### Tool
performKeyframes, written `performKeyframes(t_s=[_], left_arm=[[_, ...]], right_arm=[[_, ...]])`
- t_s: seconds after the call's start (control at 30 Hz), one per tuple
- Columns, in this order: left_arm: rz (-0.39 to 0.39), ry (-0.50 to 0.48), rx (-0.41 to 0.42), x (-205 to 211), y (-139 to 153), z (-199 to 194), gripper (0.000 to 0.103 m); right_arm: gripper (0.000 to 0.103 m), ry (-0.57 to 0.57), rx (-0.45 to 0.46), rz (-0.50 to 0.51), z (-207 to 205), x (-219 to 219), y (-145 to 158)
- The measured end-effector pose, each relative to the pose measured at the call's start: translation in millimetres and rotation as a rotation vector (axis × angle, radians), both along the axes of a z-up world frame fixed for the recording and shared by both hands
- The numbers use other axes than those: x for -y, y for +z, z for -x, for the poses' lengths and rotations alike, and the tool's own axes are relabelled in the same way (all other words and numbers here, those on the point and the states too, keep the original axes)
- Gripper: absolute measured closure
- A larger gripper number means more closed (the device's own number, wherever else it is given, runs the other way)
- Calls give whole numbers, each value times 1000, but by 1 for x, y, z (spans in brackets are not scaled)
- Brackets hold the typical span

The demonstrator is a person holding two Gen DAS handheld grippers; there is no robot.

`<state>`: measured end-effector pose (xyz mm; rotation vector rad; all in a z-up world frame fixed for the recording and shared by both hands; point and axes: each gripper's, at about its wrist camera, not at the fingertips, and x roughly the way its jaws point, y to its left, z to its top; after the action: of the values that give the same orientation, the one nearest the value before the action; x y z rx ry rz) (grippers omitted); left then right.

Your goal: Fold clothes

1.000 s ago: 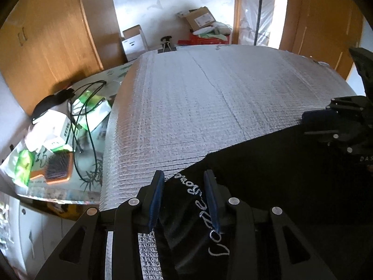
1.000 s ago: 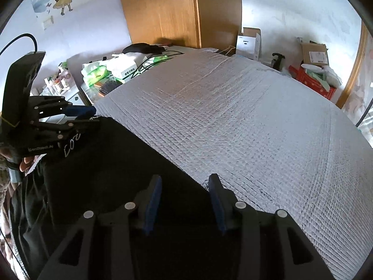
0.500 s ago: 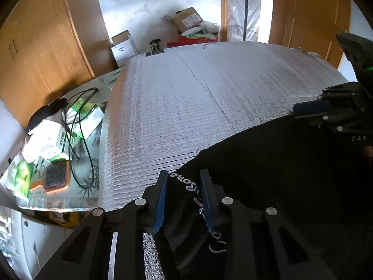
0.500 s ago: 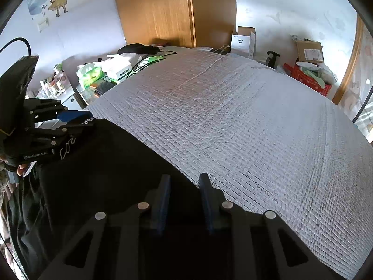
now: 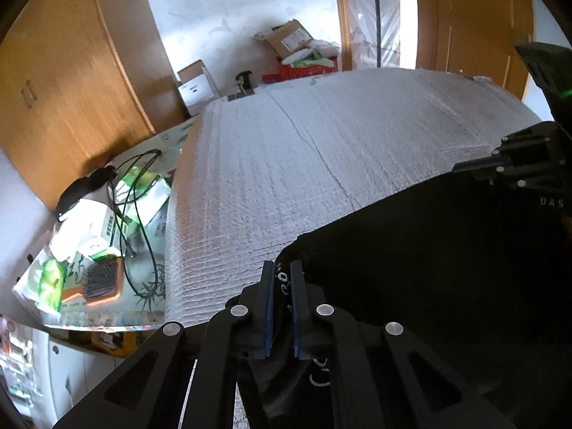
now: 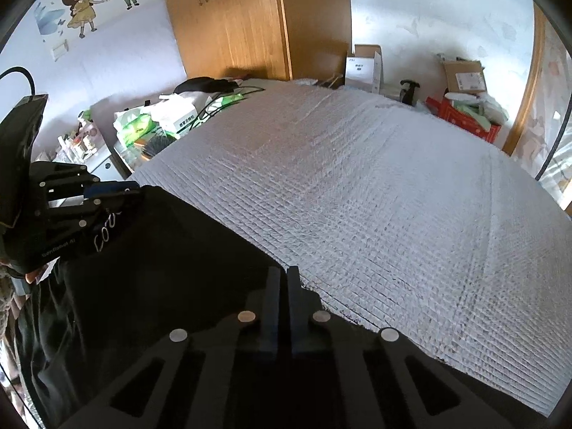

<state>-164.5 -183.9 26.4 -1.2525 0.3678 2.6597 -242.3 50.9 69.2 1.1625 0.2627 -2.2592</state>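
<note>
A black garment [image 5: 429, 250] with white lettering lies over the near edge of the silver quilted surface [image 5: 321, 164]. My left gripper [image 5: 282, 268] is shut on the garment's left corner, fabric pinched between its blue pads. My right gripper [image 6: 283, 271] is shut on the garment's [image 6: 161, 268] other top corner. Each gripper shows in the other's view: the right one at the far right of the left wrist view [image 5: 464, 168], the left one at the far left of the right wrist view [image 6: 121, 189]. The garment's top edge stretches between them.
A cluttered side table [image 5: 107, 221] with a hairbrush [image 5: 102, 282], cables and boxes stands left of the surface. Wooden wardrobe [image 6: 250, 21], cardboard boxes [image 6: 363, 66] and a red crate [image 6: 464, 118] stand beyond the far edge.
Both grippers have closed from open onto the garment's top corners. Both views have shifted slightly, with the corners lifted a little.
</note>
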Motion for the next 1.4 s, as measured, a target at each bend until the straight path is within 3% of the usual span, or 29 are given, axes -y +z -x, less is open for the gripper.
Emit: performKeyframes(t_s=[0.63, 1.4], left_arm=[[-47, 22, -137, 5, 44, -47, 96], [-57, 66, -265, 10, 78, -138, 97]], right_arm=[[100, 22, -132, 56, -66, -7, 60], [100, 78, -214, 92, -170, -6, 98]])
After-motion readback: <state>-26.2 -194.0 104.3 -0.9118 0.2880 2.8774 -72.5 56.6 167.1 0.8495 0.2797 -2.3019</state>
